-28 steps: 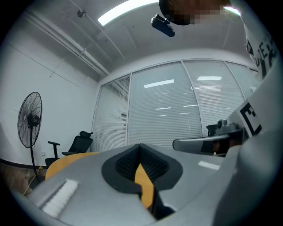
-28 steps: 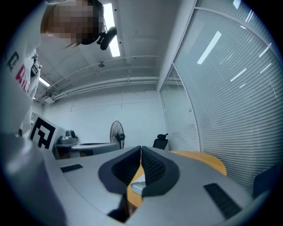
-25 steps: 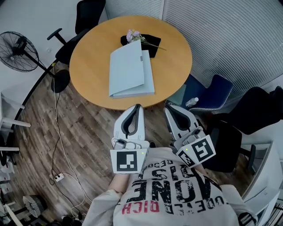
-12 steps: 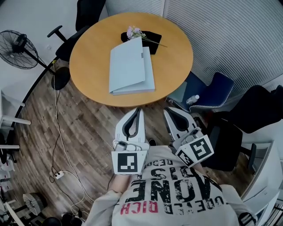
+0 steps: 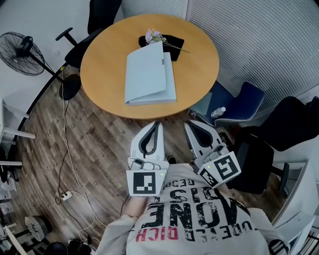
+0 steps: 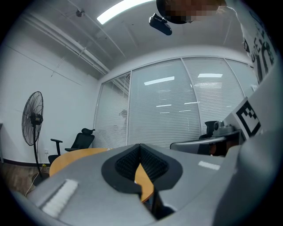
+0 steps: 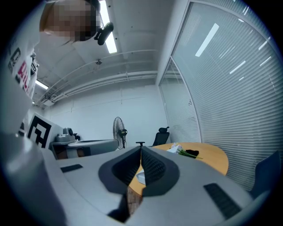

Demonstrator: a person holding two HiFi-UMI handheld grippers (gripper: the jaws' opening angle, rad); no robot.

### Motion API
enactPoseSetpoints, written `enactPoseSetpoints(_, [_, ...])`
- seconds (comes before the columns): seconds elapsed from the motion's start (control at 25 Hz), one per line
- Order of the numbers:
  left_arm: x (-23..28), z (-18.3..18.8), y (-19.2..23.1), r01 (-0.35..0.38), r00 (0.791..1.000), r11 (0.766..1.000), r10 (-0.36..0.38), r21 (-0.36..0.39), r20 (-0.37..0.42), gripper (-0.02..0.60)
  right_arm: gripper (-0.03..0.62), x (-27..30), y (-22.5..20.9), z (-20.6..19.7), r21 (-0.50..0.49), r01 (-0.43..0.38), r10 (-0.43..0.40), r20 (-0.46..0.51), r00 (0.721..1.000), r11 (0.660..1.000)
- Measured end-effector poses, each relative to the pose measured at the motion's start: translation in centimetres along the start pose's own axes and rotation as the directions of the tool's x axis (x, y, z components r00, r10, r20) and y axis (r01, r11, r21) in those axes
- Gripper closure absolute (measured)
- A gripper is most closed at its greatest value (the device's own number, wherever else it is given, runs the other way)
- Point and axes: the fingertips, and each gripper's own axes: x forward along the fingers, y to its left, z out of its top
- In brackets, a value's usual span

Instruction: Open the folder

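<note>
Holding left tool [image 5: 156, 125] and right tool [image 5: 191, 126] pinched together, empty, well away from folder [image 5: 149, 74] lying seemingly closed on tabletop [image 5: 104, 55]. Next, probably: reaching in, catching cover's edge.

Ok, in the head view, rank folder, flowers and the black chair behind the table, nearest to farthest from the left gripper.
1. Folder, on the table, straight ahead of the left gripper.
2. Flowers, at the table's far edge.
3. Black chair, beyond the table, left.
</note>
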Motion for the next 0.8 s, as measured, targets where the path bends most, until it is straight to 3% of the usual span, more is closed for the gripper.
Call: enactPoseSetpoints(0.8, [-0.5, 0.04, -0.66, -0.002, 1.0, 1.0, 0.002, -0.003, -0.001, 0.571, 0.582, -0.94, -0.24, -0.42, -0.005, 0.023, -0.023, -0.019, 1.0, 1.0])
